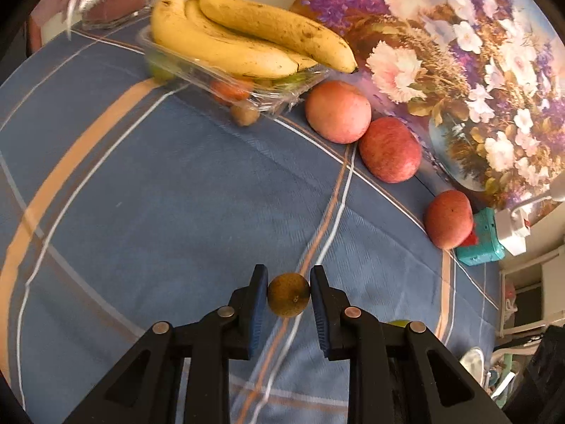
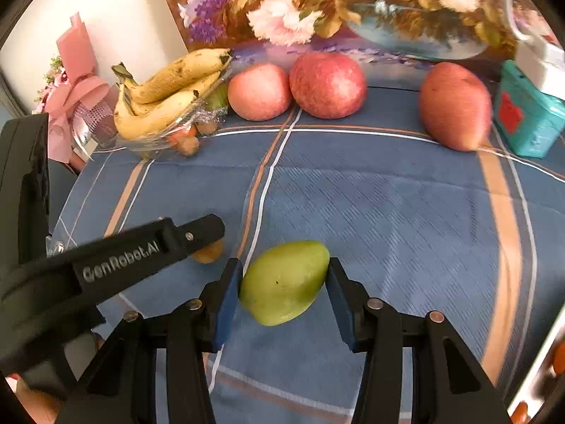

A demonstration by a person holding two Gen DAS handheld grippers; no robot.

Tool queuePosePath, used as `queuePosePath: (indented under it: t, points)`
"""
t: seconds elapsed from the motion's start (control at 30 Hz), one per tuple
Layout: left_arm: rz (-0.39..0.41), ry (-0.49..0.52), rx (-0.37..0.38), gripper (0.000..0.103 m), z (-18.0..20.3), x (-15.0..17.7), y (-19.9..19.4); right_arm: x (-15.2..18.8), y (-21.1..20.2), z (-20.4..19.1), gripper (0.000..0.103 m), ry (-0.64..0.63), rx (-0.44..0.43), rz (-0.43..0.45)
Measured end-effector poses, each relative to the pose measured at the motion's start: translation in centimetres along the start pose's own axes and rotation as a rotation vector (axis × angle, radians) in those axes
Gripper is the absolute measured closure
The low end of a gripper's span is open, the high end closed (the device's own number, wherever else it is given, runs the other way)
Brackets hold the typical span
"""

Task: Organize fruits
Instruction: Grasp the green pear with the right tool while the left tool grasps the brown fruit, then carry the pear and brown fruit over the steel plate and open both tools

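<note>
My left gripper is shut on a small round brown fruit, just above the blue checked cloth. My right gripper is shut on a green mango. The left gripper shows in the right wrist view at the left, with the brown fruit partly hidden under it. A banana bunch lies on a clear plastic tray of small fruits at the back. Three red apples stand in a row along the flowered backdrop.
A teal box and a white charger sit at the right end of the apple row. A pink wrapped bouquet stands at the back left. A small fruit lies beside the tray.
</note>
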State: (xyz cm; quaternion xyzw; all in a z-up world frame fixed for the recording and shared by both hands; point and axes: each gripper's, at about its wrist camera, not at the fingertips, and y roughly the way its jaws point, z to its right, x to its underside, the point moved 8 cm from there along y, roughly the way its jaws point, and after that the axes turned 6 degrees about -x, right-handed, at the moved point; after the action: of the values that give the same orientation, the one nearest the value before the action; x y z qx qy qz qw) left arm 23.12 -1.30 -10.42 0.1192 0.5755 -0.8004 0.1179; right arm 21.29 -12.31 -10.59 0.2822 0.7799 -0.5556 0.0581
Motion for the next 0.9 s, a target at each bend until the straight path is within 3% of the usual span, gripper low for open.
queuePosePath:
  t: [0.47, 0.63, 0.9]
  points:
    - [0.038, 0.073, 0.0, 0.076, 2.0, 6.5, -6.3, 6.0, -9.7, 1.4, 0.053, 0.031, 0.092, 0.029]
    - [0.049, 0.104, -0.001, 0.076, 2.8, 8.5, -7.5, 8.3, -12.0, 2.4, 0.053, 0.044, 0.131, 0.037]
    - [0.055, 0.143, 0.001, 0.076, 4.3, 10.2, -8.1, 10.8, -13.5, 4.0, 0.053, 0.083, 0.122, 0.033]
